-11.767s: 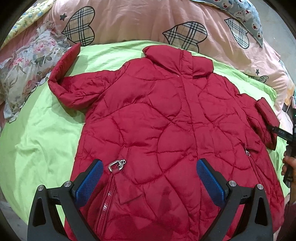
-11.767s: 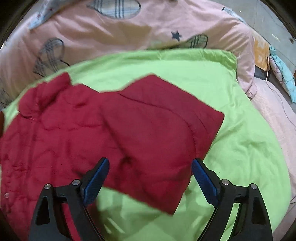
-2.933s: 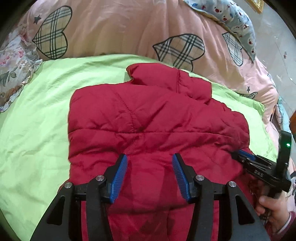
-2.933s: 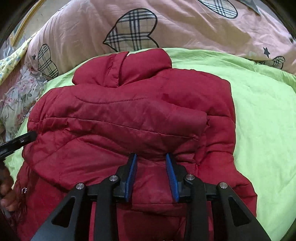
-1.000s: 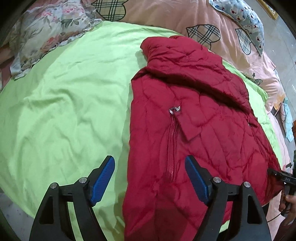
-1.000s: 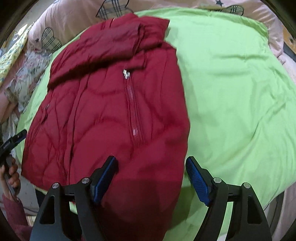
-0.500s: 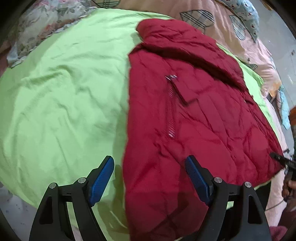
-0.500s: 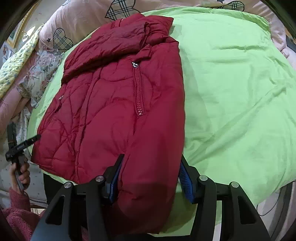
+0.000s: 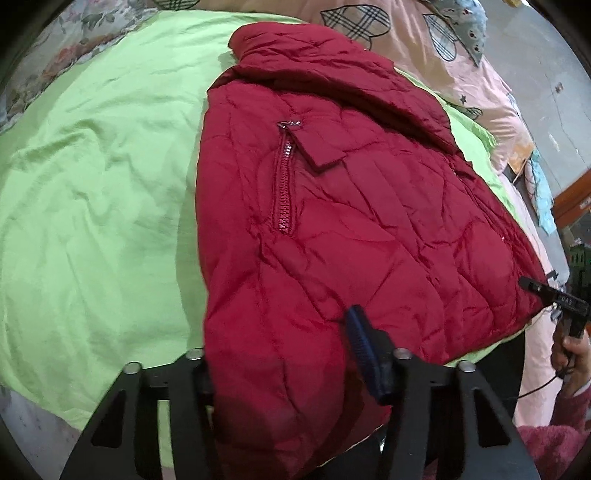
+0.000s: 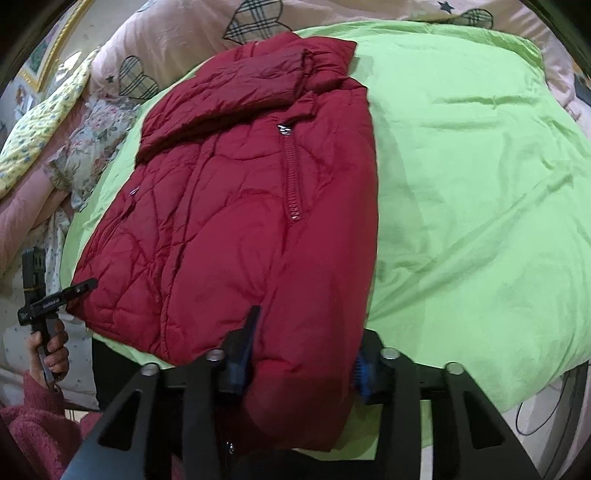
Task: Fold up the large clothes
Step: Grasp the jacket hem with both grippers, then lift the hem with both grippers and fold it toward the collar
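Observation:
A red quilted jacket [image 9: 332, 206] lies on a green sheet [image 9: 92, 184], sleeves folded in, collar at the far end, hem hanging over the near edge. My left gripper [image 9: 284, 354] is shut on the hem's left corner; its left finger is hidden behind the fabric. My right gripper [image 10: 303, 350] is shut on the hem's right corner of the jacket [image 10: 240, 192]. Each gripper shows small at the edge of the other's view, the right one [image 9: 546, 291] at the right, the left one [image 10: 59, 295] at the left.
Pink bedding with plaid hearts [image 9: 406, 33] lies beyond the collar. A floral pillow [image 10: 96, 140] sits at the left of the sheet [image 10: 480, 184]. Floor and a cable show past the bed's near edge.
Both grippers have closed on the jacket's hem corners; half a second ago the left was open and the right was narrowing around the fabric.

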### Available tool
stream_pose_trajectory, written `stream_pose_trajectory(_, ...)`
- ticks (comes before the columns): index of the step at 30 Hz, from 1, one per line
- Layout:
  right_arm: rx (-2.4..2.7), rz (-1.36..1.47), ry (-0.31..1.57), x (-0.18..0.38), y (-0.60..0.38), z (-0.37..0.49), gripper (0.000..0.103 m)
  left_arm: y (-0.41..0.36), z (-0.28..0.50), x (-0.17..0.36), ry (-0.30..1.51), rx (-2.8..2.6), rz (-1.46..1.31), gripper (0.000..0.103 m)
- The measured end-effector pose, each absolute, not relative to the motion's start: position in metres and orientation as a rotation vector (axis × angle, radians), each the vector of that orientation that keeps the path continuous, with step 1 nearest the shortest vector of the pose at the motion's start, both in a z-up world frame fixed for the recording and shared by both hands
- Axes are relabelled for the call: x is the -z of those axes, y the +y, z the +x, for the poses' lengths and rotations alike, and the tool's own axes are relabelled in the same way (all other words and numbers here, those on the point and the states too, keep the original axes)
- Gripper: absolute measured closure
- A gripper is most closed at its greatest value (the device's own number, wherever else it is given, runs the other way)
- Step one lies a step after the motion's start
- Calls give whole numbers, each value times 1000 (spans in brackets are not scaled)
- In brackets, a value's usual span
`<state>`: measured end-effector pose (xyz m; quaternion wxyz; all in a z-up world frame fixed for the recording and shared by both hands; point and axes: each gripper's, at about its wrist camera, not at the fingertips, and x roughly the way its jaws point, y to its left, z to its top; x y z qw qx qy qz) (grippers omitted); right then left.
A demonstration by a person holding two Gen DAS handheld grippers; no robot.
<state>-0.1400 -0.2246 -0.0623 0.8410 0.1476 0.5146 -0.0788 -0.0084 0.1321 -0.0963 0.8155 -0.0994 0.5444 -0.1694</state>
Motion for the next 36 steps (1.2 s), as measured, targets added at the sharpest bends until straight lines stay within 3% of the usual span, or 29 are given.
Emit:
stream_pose_trajectory(3,144,299,1080,61,-221,-142,74,129,-13,89,1139,368,-186,73)
stream_pose_trajectory(9,48,357,1016,50,-224,-151,78,133,-20,72,1092,393,-175,82)
stream_pose_trajectory(21,-127,485,803,15,-257,-147,81,171,-12,24,902,399,-334,87)
stream_pose_trajectory(36,-73,504,667,-10,-266,-112,81,176,14,18,811,361,-402,87)
